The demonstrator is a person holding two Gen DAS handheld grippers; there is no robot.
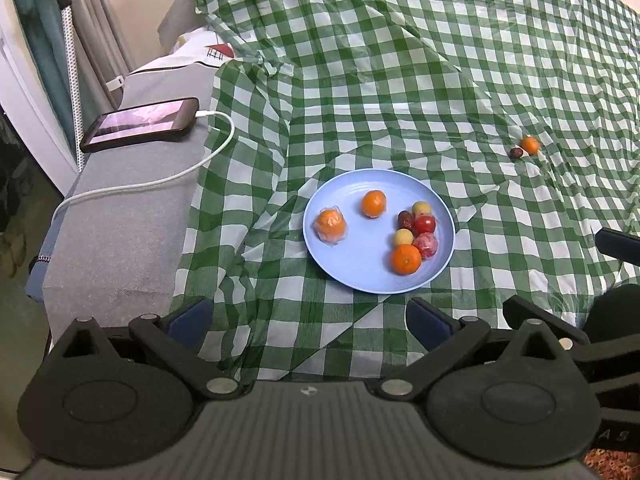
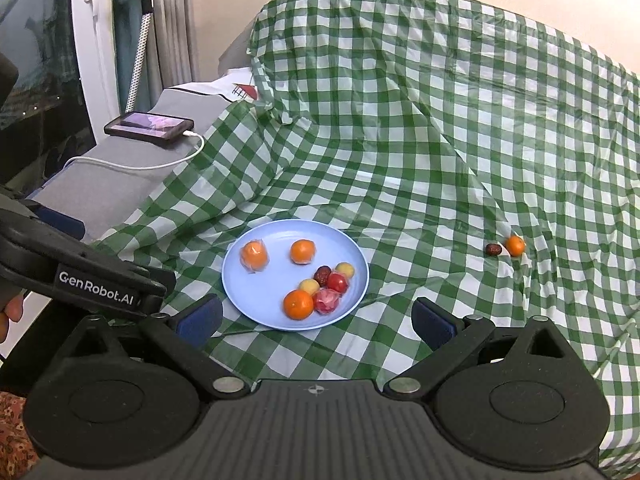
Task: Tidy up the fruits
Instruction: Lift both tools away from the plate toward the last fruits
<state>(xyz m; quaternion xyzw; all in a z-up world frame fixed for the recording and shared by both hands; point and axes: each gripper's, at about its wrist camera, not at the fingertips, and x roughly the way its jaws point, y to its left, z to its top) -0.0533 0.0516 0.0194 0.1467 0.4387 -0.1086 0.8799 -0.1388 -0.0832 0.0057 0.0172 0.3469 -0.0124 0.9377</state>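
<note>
Both jaws apart, empty | stray orange [image 2: 515, 245] and date [image 2: 493, 249] lie right of plate [image 2: 240, 300] | orange light, round, rolls; pinch its middle

Soft even light, sharp, fisheye-bent edges

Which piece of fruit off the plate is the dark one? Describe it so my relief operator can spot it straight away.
Start at the blue plate on the green checked cloth, then look far right to two lone pieces lying in a fold. The dark red date sits just left of a small orange; it is the smaller, duller, brownish one.
</note>
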